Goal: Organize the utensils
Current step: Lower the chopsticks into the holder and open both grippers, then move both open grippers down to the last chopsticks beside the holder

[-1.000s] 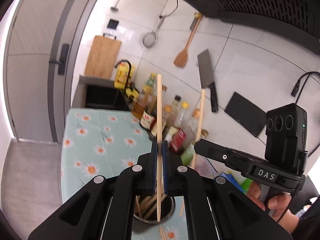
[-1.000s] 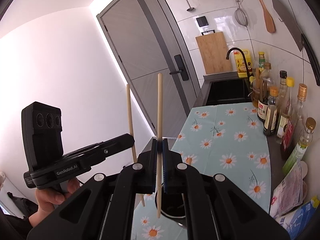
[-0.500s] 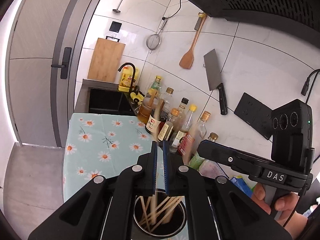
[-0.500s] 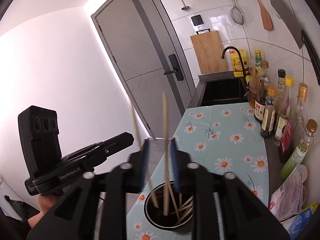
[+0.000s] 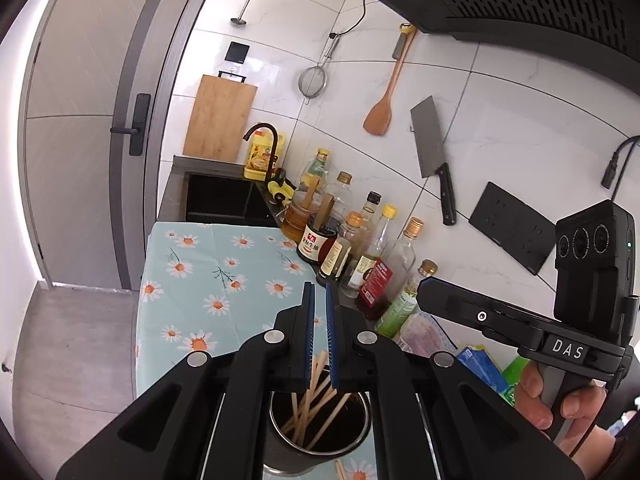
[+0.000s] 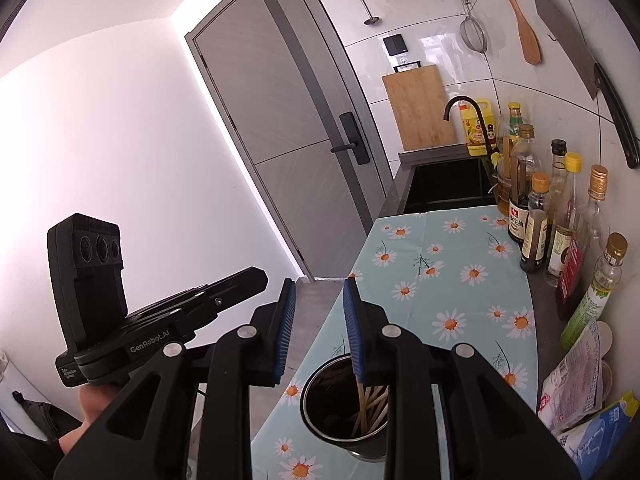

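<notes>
chopsticks (image 5: 316, 404) all down in the steel cup (image 6: 320, 412) at the counter's near edge. left claw (image 5: 320, 304) nearly closed, empty; right claw (image 6: 320, 308) narrowly parted, empty. one stick (image 5: 340, 471) on the cloth beside the cup looks left.

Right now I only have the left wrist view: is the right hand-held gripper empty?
Observer: Yes. The right hand-held gripper has just been opening its jaws, and nothing sits between its pads.
Operator: Good. How near is the pot to the counter's edge on the door side?
Observer: Near. The metal pot stands close to that edge of the floral cloth, with only a narrow strip of cloth showing beside it.
</notes>
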### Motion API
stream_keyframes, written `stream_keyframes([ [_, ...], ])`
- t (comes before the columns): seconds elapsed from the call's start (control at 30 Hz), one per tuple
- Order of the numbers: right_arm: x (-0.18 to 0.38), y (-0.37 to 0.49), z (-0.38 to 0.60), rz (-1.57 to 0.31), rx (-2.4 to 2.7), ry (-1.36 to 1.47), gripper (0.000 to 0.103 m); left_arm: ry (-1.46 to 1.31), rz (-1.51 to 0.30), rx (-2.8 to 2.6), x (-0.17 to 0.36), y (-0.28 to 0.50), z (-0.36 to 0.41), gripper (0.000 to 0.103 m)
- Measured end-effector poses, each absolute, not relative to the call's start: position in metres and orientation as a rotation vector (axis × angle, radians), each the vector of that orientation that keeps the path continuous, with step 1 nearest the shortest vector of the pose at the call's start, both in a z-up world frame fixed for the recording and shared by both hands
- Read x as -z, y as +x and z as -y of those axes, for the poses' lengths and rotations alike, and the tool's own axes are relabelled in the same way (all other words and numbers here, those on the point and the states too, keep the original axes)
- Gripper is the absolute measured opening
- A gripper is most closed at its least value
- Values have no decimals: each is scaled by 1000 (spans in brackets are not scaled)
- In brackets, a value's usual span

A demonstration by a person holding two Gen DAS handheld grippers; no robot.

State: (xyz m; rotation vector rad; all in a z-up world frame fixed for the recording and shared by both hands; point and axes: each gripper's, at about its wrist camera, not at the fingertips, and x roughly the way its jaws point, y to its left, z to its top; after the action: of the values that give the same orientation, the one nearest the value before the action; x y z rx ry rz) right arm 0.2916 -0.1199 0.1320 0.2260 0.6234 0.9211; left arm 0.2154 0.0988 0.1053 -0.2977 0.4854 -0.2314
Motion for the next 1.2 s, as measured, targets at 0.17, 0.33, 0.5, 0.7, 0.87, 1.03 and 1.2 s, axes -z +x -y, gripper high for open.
stream_keyframes([
  [0.17, -132, 278, 127, -672, -922, 231, 30, -296, -507, 237, -109, 202, -97, 20],
  [0.33, -130, 263, 136, -725, -883, 217, 32, -286, -529, 256, -110, 185, -95, 24],
  [0.5, -120, 247, 145, -793, -825, 195, 32, -277, -590, 302, -103, 171, -91, 24],
  [0.7, -78, 239, 148, -943, -765, 205, 32, -252, -691, 343, -72, 161, -78, 24],
  [0.87, -41, 232, 145, -1041, -716, 189, 32, -241, -782, 376, -40, 150, -73, 24],
  [1.03, -1, 232, 144, -1164, -647, 184, 32, -228, -873, 390, -9, 147, -72, 24],
  [1.2, 50, 232, 136, -1340, -577, 140, 32, -253, -944, 395, 20, 149, -79, 24],
])
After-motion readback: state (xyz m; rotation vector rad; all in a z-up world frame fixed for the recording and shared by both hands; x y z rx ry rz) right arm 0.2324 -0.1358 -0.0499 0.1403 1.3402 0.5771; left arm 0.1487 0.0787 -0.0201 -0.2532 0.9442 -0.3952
